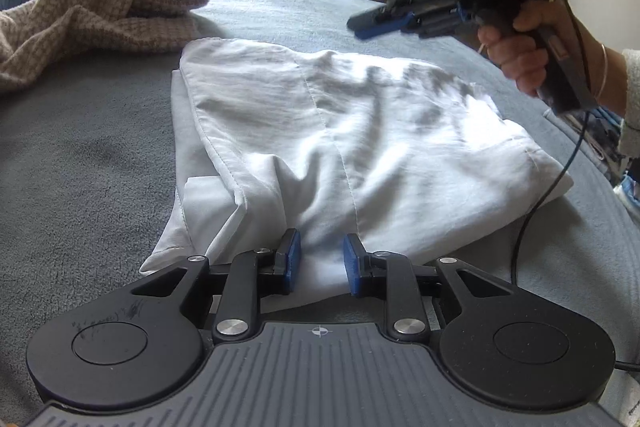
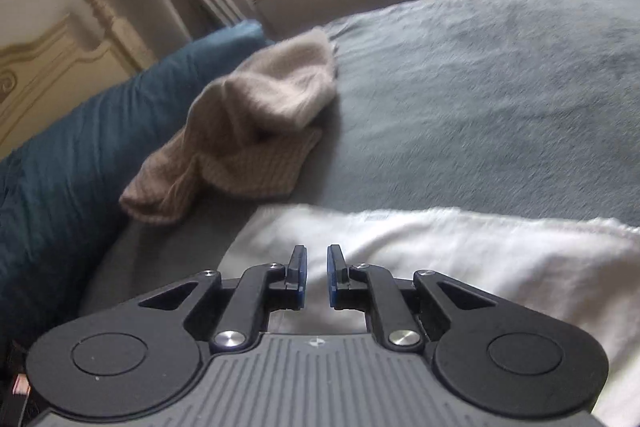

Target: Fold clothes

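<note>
Here, my left gripper (image 1: pixel 318 263) is sitting narrowly open at the near edge of the folded white garment (image 1: pixel 360 131), its pads straddling cloth without pinching it. My right gripper (image 2: pixel 316 277) is hanging above the same garment (image 2: pixel 460 247), almost closed, holding nothing. The garment is lying on the grey bed (image 1: pixel 80 155), near a crumpled beige knit (image 1: pixel 100 15).

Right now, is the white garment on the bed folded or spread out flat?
Folded. The white garment lies as a compact layered bundle on the grey blanket, with doubled edges stacked along its left side.
</note>
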Action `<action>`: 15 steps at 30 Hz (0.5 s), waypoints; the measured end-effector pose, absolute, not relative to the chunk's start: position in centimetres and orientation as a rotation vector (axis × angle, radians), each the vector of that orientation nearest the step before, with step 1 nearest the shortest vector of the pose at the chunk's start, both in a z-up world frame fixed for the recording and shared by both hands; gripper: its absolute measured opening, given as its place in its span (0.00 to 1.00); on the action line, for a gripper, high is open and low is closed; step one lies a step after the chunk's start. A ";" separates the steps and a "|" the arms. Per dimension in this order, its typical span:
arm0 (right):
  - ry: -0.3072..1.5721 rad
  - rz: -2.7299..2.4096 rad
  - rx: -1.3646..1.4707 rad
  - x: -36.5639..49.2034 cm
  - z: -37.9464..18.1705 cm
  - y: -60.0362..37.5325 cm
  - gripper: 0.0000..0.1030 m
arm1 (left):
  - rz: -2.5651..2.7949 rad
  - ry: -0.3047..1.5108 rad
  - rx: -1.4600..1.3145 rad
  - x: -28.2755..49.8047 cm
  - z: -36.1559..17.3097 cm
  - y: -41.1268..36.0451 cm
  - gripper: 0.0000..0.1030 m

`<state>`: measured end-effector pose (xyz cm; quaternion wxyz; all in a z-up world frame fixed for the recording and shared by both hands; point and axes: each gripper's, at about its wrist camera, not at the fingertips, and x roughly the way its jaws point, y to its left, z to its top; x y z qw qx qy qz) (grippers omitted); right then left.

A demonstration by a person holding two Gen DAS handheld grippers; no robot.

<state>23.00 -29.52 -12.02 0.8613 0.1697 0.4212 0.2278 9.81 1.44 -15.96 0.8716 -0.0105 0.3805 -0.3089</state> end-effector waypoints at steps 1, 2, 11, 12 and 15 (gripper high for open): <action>0.888 0.468 0.389 22.6 -12.1 -29.8 0.11 | -0.645 0.796 -0.026 9.8 -16.0 1.5 0.24; 0.892 0.459 0.421 22.2 -12.3 -30.1 0.11 | -0.643 0.796 -0.033 9.7 -15.9 1.6 0.24; 0.823 0.337 0.704 12.5 -10.0 -39.9 0.32 | -0.654 0.749 -0.160 8.4 -14.4 4.7 0.30; 0.815 0.302 0.719 10.9 -9.7 -41.4 0.36 | -0.653 0.739 -0.175 8.2 -14.2 5.2 0.30; 0.792 0.168 0.745 6.2 -9.8 -45.7 0.43 | -0.610 0.725 -0.231 8.2 -13.8 6.5 0.30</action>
